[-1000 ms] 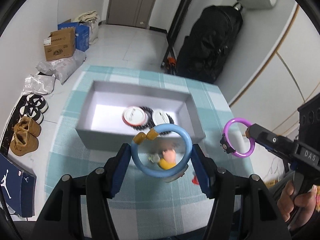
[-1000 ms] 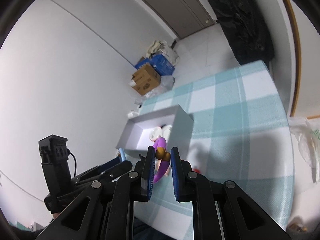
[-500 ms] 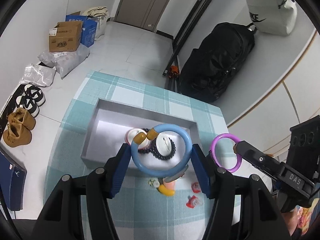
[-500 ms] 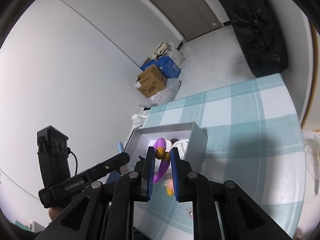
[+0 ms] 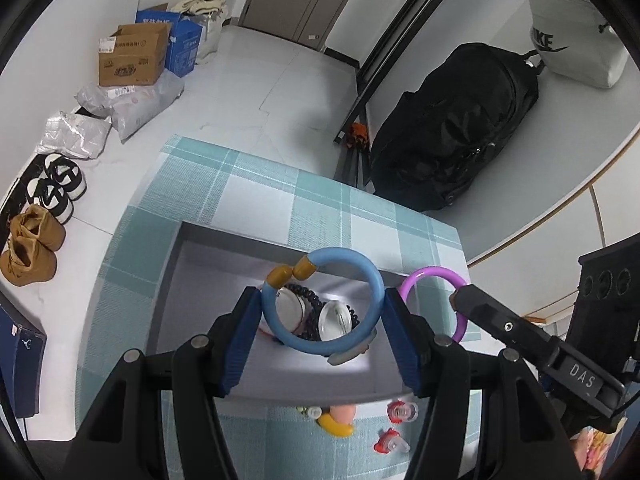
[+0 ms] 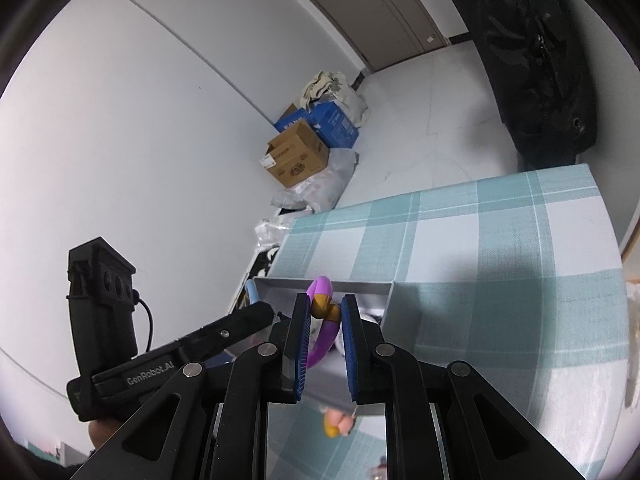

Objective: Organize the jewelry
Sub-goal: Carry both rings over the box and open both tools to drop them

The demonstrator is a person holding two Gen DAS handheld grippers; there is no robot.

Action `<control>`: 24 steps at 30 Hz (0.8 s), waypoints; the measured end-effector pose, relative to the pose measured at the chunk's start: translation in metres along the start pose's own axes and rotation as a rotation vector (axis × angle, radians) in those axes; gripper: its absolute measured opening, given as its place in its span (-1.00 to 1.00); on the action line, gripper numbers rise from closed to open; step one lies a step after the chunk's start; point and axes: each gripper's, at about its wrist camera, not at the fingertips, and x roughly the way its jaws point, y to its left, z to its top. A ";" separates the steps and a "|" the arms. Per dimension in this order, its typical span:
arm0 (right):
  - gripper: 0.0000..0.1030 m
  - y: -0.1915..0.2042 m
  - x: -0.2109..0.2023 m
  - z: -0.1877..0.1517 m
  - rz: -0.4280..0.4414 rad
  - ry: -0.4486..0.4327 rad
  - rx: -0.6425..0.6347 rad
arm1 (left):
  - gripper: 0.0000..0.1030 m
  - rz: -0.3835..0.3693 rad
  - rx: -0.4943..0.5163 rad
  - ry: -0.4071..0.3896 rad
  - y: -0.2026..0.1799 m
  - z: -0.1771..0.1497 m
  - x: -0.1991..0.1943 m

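Both grippers are loaded up right now. The left gripper (image 5: 322,312) has its blue pads clamped on either side of a blue bangle (image 5: 322,308) with two mustard-yellow end caps, jaws standing about half open because the ring itself is that wide, and the bangle hangs above the grey box (image 5: 176,280) rather than lying in it. The right gripper (image 6: 325,320) is nearly closed, pinching a purple bangle (image 6: 320,344) edge-on right at its own yellowish caps; from the left wrist view that purple ring (image 5: 434,300) sits over the right end of the box, just beside the blue one. The box is open-topped and sits on the checked teal tablecloth (image 5: 248,196), toward the near edge of the tabletop. Inside it, seen through the blue ring, are a string of dark beads (image 5: 310,300) and a couple of round whitish pieces (image 5: 334,318) – can't tell exactly what those are. On the cloth between the box and the near edge there's a yellow and pink trinket (image 5: 338,420) and two small red and clear bits (image 5: 394,426). Off the table – cardboard boxes (image 5: 134,56), shoes (image 5: 56,184) and a black bag (image 5: 452,128) on the floor.
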 end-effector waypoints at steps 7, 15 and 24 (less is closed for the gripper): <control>-0.72 -0.007 0.010 0.004 -0.006 0.015 0.015 | 0.09 0.010 -0.004 0.037 0.002 0.003 0.012; -0.72 -0.010 0.014 0.005 -0.014 0.016 0.021 | 0.09 0.014 -0.014 0.041 0.003 0.006 0.014; -0.72 -0.010 0.016 0.003 -0.012 0.025 0.035 | 0.10 0.016 -0.030 0.059 0.006 0.006 0.020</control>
